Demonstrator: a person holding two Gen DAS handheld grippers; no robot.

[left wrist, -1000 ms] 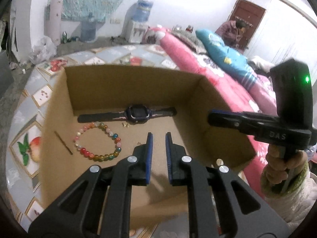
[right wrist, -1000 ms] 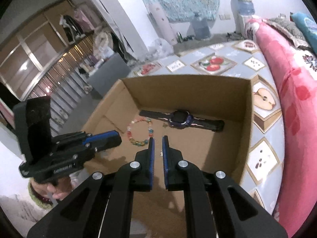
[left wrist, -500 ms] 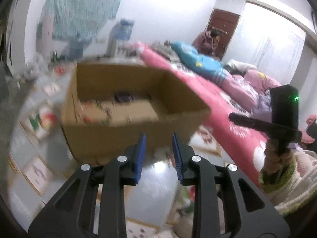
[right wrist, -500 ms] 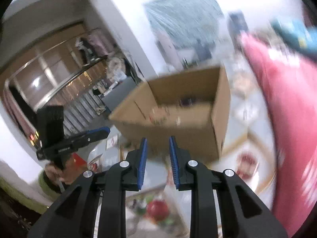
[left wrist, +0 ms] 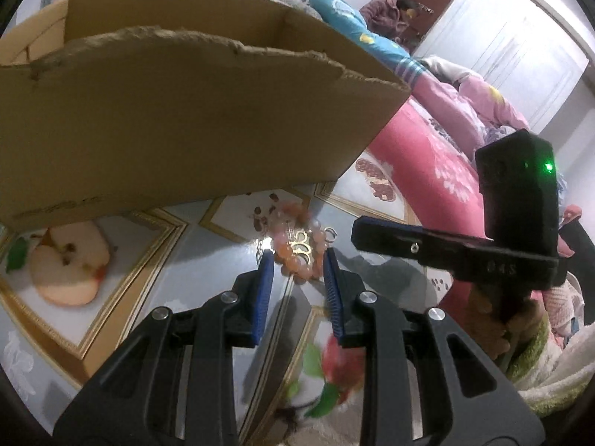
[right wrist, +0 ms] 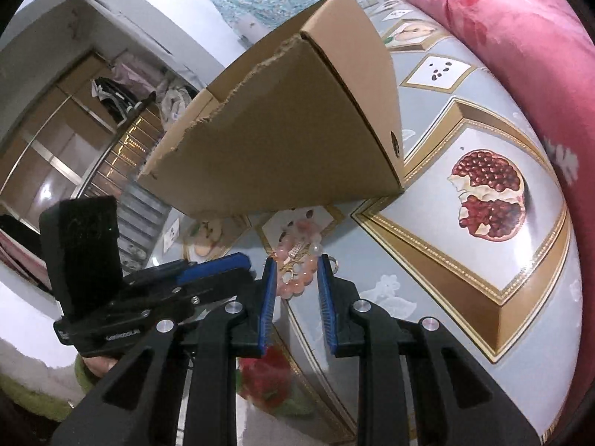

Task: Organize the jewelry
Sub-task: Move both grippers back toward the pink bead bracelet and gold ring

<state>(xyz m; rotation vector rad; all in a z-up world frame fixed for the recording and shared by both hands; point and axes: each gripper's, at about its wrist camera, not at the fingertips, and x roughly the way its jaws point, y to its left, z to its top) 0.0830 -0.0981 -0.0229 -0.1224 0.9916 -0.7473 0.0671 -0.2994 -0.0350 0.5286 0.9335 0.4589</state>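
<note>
A pink bead bracelet (left wrist: 295,247) with small gold pieces on it lies on the fruit-patterned tabletop, just in front of the cardboard box (left wrist: 178,119). My left gripper (left wrist: 297,260) is open, its tips low on either side of the bracelet. My right gripper (right wrist: 295,265) is open too, and its tips frame the same bracelet (right wrist: 299,264) from the other side. The right gripper also shows in the left wrist view (left wrist: 357,232), and the left one in the right wrist view (right wrist: 240,260). The box's inside is hidden.
The box (right wrist: 297,130) stands close behind the bracelet with a torn top edge. A small ring (left wrist: 330,233) lies beside the bracelet. A pink quilt (right wrist: 520,37) lies along the table's right side. A person sits far back by a door (left wrist: 394,11).
Both grippers have pulled out of the box, dropped to the tabletop in front of it and opened wider. The watch and coloured bracelet inside the box are out of sight.
</note>
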